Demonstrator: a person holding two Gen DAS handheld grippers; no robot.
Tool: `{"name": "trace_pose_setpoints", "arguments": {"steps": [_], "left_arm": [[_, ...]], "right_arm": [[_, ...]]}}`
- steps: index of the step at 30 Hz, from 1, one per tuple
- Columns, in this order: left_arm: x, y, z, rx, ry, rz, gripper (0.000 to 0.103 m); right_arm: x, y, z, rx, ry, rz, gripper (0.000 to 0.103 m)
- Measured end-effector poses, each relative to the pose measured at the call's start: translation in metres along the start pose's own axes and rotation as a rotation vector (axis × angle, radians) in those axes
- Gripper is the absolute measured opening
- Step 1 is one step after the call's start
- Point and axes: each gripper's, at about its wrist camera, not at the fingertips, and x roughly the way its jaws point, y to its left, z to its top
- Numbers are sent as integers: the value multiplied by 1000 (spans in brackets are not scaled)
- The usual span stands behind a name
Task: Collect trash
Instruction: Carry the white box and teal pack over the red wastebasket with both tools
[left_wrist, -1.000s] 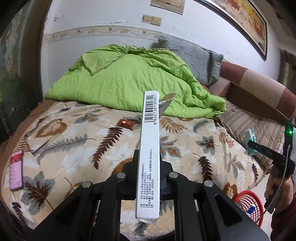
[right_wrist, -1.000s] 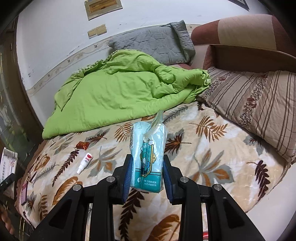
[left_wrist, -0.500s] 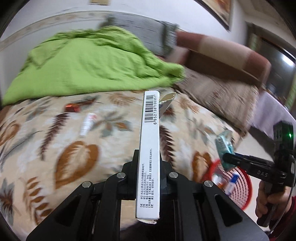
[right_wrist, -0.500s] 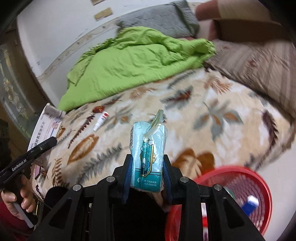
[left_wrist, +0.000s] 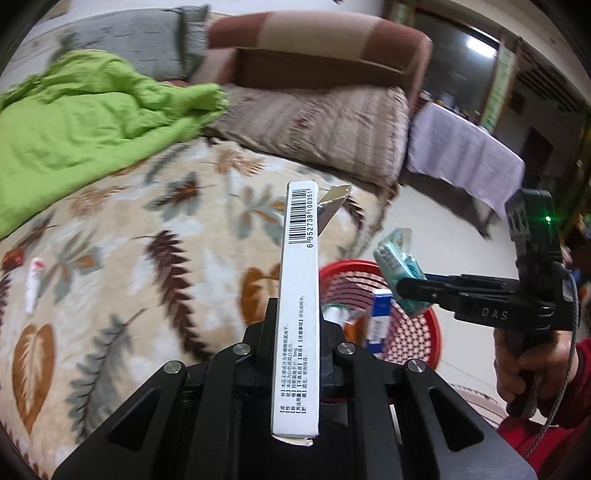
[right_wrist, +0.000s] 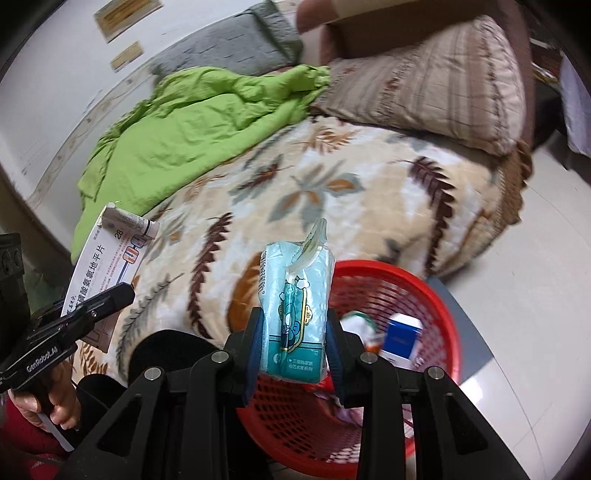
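My left gripper (left_wrist: 295, 328) is shut on a flat white medicine box (left_wrist: 297, 314) with a barcode, held edge-up over the bed's edge; the box also shows in the right wrist view (right_wrist: 107, 254). My right gripper (right_wrist: 293, 325) is shut on a teal tissue pack (right_wrist: 295, 310), held just above the red basket (right_wrist: 436, 299) on the floor. The pack also shows in the left wrist view (left_wrist: 402, 273), over the basket (left_wrist: 417, 332). The basket holds a blue-and-white box (right_wrist: 400, 338) and other scraps. A small white tube (left_wrist: 33, 280) and a red wrapper (left_wrist: 11, 254) lie on the bed.
The bed has a leaf-print blanket (left_wrist: 147, 258), a green quilt (left_wrist: 74, 122) and striped pillows (left_wrist: 325, 125). A table with a pale cloth (left_wrist: 465, 147) stands beyond on the tiled floor (right_wrist: 546, 258).
Both grippers have swung right, away from the bed toward the red basket. The tissue pack now hangs over the basket. Both still hold their items.
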Motion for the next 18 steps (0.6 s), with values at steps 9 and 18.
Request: {"name": "trace_pose_setpoints", "arguments": {"steps": [9, 18], "left_arm": [[34, -25, -1, 40, 88, -77, 13], [48, -35, 3, 45, 110, -97, 13]], "right_arm": [[1, -23, -7, 62, 13, -13, 34], [0, -30, -7, 79, 11, -15, 35]]}}
